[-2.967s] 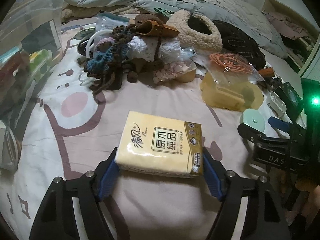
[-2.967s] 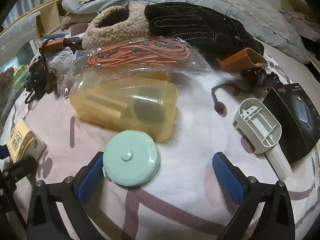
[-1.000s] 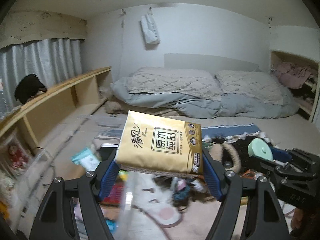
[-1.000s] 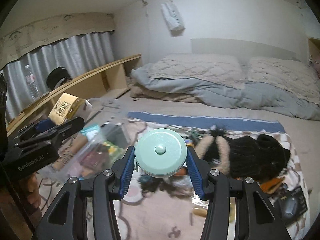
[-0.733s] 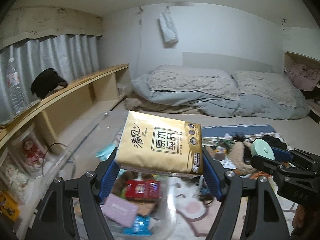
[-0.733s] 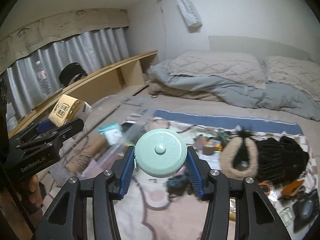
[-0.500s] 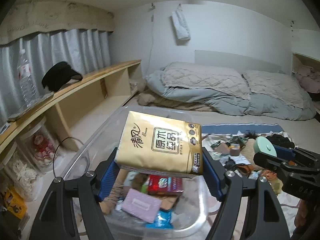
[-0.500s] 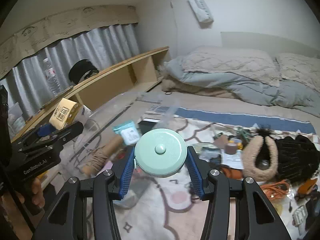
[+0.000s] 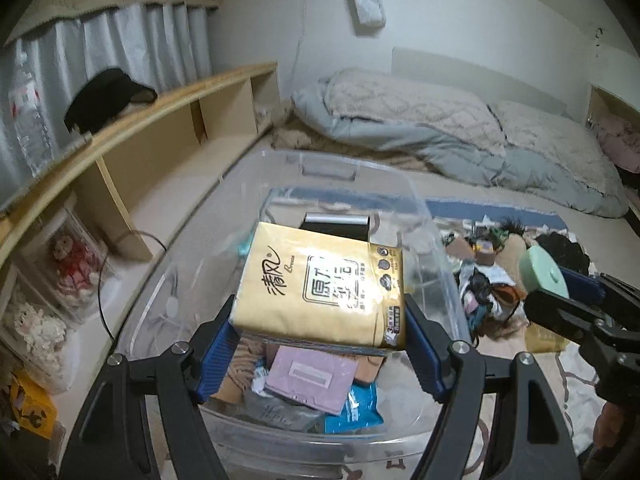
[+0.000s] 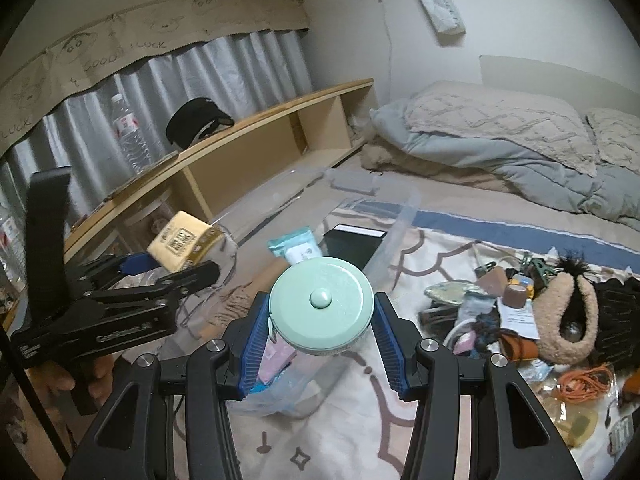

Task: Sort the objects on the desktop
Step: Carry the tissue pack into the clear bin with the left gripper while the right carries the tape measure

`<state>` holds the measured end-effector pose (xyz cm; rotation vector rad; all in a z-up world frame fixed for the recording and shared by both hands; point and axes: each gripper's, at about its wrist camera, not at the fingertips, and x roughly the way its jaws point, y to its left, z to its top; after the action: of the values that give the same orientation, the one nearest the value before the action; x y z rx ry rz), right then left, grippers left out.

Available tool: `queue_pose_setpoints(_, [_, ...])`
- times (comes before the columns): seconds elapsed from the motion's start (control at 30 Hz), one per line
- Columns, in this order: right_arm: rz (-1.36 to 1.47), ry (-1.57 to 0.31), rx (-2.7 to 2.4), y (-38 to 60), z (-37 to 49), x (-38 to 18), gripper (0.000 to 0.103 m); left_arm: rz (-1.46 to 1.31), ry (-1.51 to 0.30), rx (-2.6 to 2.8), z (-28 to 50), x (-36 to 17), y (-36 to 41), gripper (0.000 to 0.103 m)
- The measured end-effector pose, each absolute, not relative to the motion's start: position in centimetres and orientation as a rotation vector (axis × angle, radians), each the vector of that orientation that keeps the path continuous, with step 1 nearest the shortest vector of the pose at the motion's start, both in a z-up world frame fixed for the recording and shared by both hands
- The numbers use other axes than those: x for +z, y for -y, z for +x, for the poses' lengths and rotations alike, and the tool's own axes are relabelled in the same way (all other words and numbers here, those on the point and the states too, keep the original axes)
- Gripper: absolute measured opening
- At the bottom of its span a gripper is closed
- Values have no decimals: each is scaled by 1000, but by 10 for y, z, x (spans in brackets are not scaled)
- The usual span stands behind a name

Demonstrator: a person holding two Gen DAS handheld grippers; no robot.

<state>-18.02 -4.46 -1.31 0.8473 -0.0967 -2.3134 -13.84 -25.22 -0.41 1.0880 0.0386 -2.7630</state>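
1. My left claw (image 9: 320, 336), clamped on the tissue pack (image 9: 320, 284), has swung from the bed's clutter to above the clear bin (image 9: 436, 240).
2. My right claw (image 10: 320, 340) grips the tape measure (image 10: 322, 306) near the bin; both await release.

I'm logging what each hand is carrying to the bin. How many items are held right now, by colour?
Yellow: 1, the tissue pack in the left gripper
Mint green: 1, the round case in the right gripper
Total: 2
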Motion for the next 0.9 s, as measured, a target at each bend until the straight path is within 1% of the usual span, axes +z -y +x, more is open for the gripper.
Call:
queue_pose_setpoints(0.13, [847, 91, -2293, 50, -178, -11, 51, 1183, -41, -2732, -147, -15, 260, 76])
queue_pose_setpoints(0.3, [851, 103, -2286, 52, -178, -12, 51, 1275, -3, -2683, -153, -29, 264, 76])
queue_pose_setpoints(0.57, [876, 90, -2264, 61, -176, -13, 51, 1397, -72, -2683, -155, -37, 265, 76])
queue_pose_setpoints(0.8, [891, 89, -2245, 69, -173, -13, 51, 1469, -26, -2635, -157, -46, 265, 76])
queue_pose_setpoints(0.83, [893, 85, -2244, 70, -172, -13, 51, 1464, -30, -2627, -156, -46, 267, 77])
queue_pose_setpoints(0.9, [896, 81, -2242, 71, -172, -13, 51, 1454, -40, -2610, -156, -47, 271, 83])
